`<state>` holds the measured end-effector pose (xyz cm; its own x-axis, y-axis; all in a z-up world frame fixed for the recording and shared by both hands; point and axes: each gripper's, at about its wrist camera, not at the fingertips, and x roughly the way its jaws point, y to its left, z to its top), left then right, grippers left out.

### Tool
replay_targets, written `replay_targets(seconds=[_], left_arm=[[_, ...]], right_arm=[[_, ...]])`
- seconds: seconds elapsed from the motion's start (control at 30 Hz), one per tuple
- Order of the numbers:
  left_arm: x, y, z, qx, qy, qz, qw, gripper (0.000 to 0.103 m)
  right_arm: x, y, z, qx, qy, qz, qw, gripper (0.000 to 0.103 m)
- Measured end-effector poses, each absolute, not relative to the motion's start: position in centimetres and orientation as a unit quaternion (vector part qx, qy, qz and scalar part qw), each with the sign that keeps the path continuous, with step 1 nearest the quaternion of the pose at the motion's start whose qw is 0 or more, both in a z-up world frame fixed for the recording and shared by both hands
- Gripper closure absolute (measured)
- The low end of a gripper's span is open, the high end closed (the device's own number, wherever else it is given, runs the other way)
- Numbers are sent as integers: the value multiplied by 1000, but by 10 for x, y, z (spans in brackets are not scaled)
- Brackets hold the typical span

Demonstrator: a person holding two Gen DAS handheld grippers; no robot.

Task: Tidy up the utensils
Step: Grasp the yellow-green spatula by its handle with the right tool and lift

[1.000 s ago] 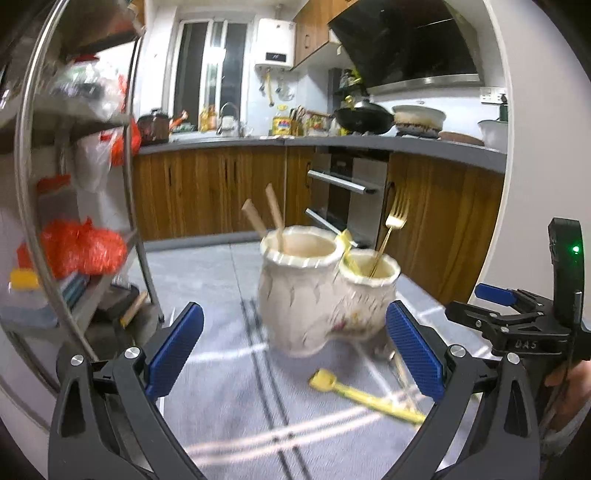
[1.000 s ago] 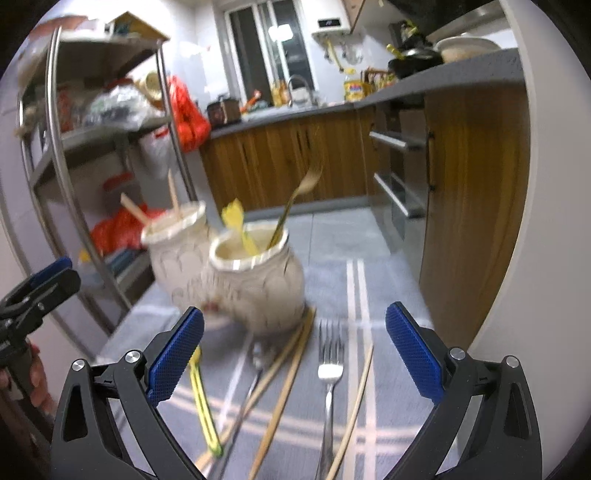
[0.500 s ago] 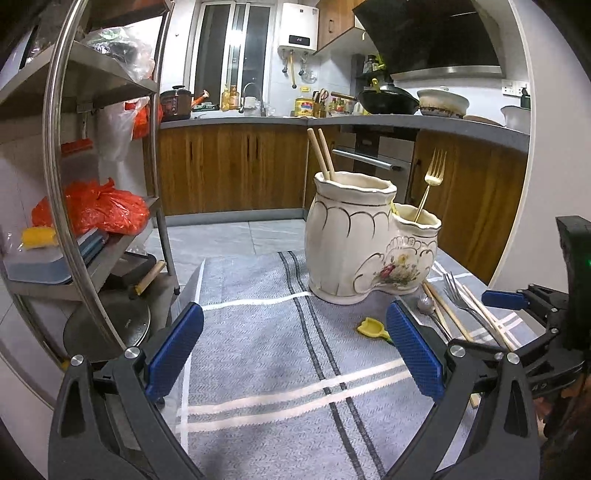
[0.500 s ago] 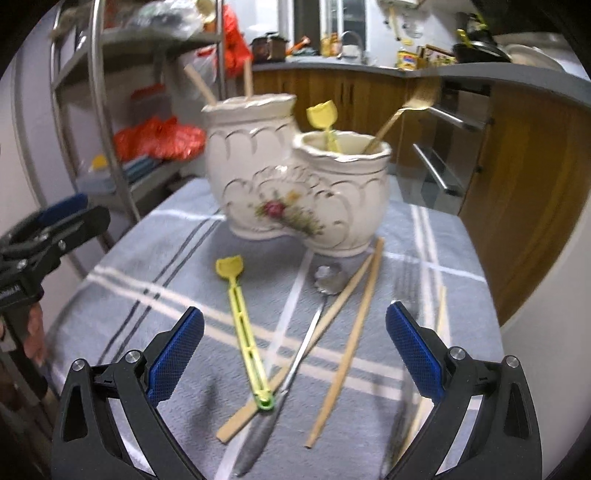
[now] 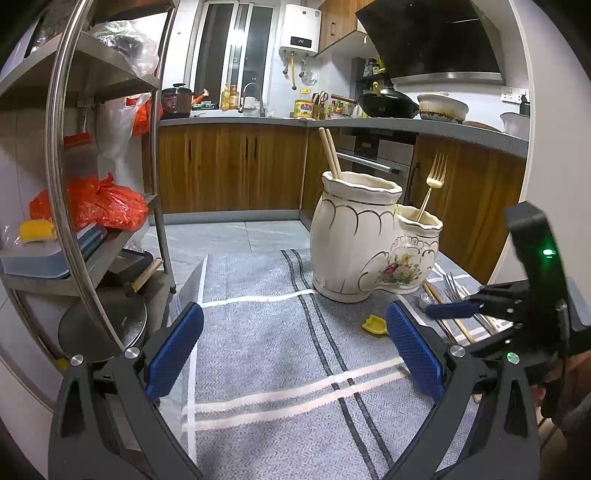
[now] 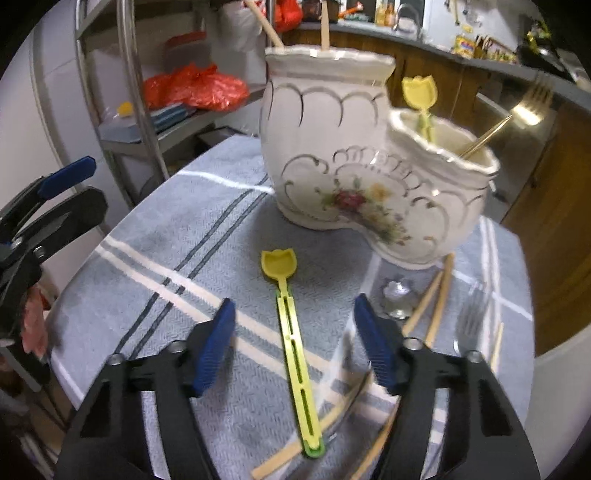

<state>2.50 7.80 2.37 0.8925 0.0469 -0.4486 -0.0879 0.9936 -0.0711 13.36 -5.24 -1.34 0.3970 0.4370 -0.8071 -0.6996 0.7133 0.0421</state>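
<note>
Two views. Left wrist: left gripper (image 5: 295,354), fingers spread over bare cloth (image 5: 258,354); holder (image 5: 369,240) ahead, table edge left. Right wrist: right gripper (image 6: 295,345), fingers closing astride the yellow utensil (image 6: 291,332), not touching. No legible writing.

water heater (image 5: 300,29) display: "20"
</note>
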Motion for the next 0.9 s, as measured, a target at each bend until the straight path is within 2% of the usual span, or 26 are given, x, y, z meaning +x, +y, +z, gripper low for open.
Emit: replay_targets(seconds=[0.07, 0.17, 0.33, 0.57, 0.9], left_arm=[[25, 78, 23, -43, 229, 35, 972, 6], [26, 78, 23, -43, 229, 35, 972, 6], [28, 74, 22, -40, 235, 34, 970, 6], [29, 64, 26, -25, 239, 36, 970, 6], [35, 33, 23, -3, 259, 19, 966, 6]], right_arm=[[135, -52, -18, -155, 436, 346, 816, 57], [136, -55, -19, -136, 440, 357, 813, 65], [143, -62, -21, -106, 447, 361, 812, 93], [130, -89, -1, -75, 397, 364, 839, 93], [111, -183, 49, 56, 205, 342, 915, 93]])
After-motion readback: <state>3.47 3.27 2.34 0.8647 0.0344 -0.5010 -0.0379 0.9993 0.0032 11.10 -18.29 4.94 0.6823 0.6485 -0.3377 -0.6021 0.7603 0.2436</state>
